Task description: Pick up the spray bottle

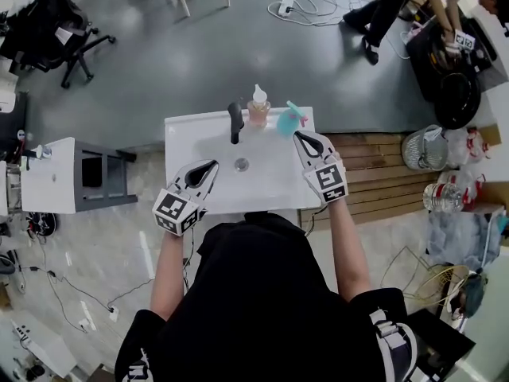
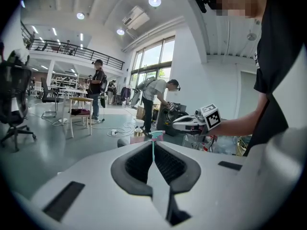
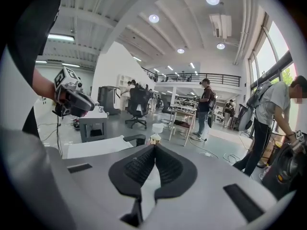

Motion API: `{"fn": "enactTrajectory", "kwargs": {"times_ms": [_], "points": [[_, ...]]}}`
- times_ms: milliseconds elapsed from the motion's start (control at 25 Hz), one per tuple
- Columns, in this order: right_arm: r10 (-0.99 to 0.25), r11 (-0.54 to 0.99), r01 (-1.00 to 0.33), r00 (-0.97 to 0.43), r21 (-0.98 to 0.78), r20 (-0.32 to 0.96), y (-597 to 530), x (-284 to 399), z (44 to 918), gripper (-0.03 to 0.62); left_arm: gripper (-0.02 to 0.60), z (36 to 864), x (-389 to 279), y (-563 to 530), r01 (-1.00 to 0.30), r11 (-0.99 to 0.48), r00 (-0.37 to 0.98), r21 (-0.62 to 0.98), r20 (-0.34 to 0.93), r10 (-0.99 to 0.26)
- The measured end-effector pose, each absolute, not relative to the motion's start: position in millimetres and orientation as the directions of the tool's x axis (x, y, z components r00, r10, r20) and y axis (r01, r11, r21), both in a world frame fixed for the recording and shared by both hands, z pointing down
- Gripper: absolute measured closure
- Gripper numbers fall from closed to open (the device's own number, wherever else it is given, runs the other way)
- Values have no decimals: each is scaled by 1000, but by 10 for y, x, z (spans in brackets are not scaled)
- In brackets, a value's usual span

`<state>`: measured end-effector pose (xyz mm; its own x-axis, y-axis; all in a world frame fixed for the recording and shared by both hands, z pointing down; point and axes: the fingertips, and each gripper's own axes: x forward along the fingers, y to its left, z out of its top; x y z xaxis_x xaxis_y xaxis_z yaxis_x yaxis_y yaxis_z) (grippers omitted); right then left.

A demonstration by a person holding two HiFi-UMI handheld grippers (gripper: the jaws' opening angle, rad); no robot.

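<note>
The teal spray bottle (image 1: 289, 119) stands at the back right of the white sink top (image 1: 187, 134), beside a pump bottle of orange liquid (image 1: 258, 108) and a black faucet (image 1: 235, 120). My right gripper (image 1: 301, 138) hovers just in front of the spray bottle, shut and empty. My left gripper (image 1: 210, 167) is over the sink's front left, its jaws together with nothing between them. In the left gripper view the spray bottle's teal head (image 2: 157, 134) shows just past the jaw tips (image 2: 153, 145). The right gripper view (image 3: 154, 147) looks toward the pump bottle (image 3: 155, 131).
A white side table (image 1: 60, 173) stands left of the sink and an office chair (image 1: 56, 30) further back. Wire baskets and plastic bottles (image 1: 445, 153) sit on wooden boards (image 1: 374, 173) to the right. A person (image 1: 398, 6) stands at the far right; cables lie on the floor.
</note>
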<state>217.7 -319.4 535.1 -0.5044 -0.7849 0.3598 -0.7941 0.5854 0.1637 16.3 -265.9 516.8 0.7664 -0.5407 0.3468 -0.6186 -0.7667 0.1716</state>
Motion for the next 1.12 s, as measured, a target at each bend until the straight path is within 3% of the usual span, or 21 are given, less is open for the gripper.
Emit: {"fn": "enactTrajectory", "kwargs": {"times_ms": [400, 680, 960, 1120], "points": [[-754, 628, -757, -534, 181, 382, -3548, 2256, 5580, 537, 552, 5256, 210, -2722, -663, -729, 728, 170, 369, -577], [-773, 603, -774, -508, 193, 381, -3848, 2380, 5692, 468, 552, 5307, 185, -2817, -696, -697, 698, 173, 389, -601], [-794, 576, -790, -482, 209, 370, -4082, 2459, 5825, 454, 552, 5290, 204, -2913, -707, -689, 687, 163, 392, -612], [-792, 575, -791, -475, 208, 384, -4168, 2468, 5915, 398, 552, 5322, 162, -2916, -720, -674, 673, 167, 406, -619]]}}
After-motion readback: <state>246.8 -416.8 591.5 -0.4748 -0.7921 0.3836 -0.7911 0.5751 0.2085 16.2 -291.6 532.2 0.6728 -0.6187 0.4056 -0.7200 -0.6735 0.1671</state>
